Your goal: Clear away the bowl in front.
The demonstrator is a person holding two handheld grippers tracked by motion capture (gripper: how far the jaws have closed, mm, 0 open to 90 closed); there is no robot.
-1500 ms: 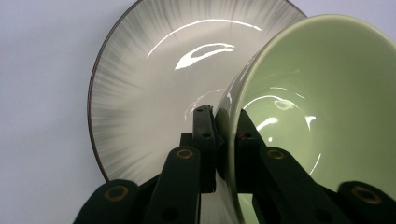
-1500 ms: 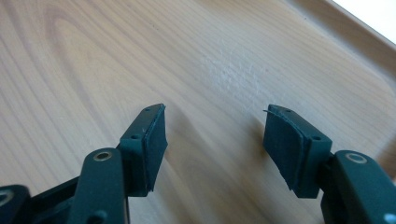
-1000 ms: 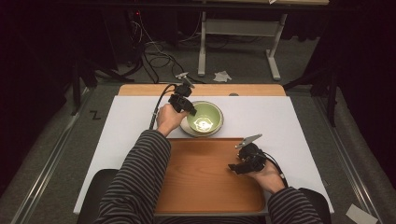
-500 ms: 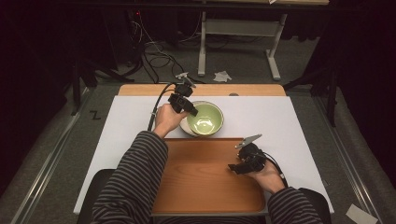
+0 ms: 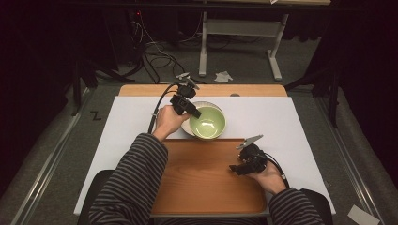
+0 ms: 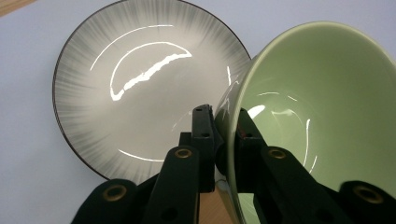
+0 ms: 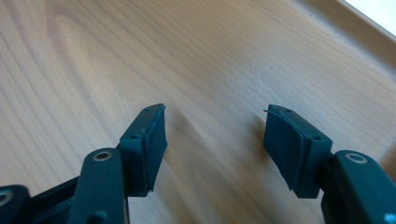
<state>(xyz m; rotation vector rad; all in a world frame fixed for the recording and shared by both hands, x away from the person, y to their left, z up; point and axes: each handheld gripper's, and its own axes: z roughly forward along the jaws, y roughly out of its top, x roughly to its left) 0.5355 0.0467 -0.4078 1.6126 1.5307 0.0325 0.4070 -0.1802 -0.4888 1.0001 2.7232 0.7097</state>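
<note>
Bowl, green (image 6: pixel 322 121), is pinched by the left gripper (image 6: pixel 223 140): one jaw outside the wall, one inside, clamped on the near rim. It hangs tilted, mouth rolled toward the left gripper camera, so it is lifted at least on that side.

Grey plate (image 6: pixel 144 88) lies ahead and to the left of those jaws, flat on the white table cover (image 6: pixel 28 140). From the left gripper view the bowl overlaps the plate's right edge; whether they touch I can't tell. From the high view the bowl (image 5: pixel 208 123) sits just past the far edge of the wooden tray (image 5: pixel 202 187), with the plate's rim (image 5: pixel 201 104) peeking out behind it.

Key relation, my guess: the tray is back toward the person from the left gripper (image 5: pixel 185 104), so any move onto it is a pull toward the body and slightly right. The bowl is round, so no long axis to line up; only the tilt matters.

Right gripper (image 7: pixel 215 140) is released, jaws wide apart, nothing between them, hovering low over bare tray wood. In the high view it (image 5: pixel 244 166) is at the tray's right side, well apart from the bowl. Left hand (image 5: pixel 170 121) is clearly the nearer one.

No brands, labels or readable writing anywhere.
</note>
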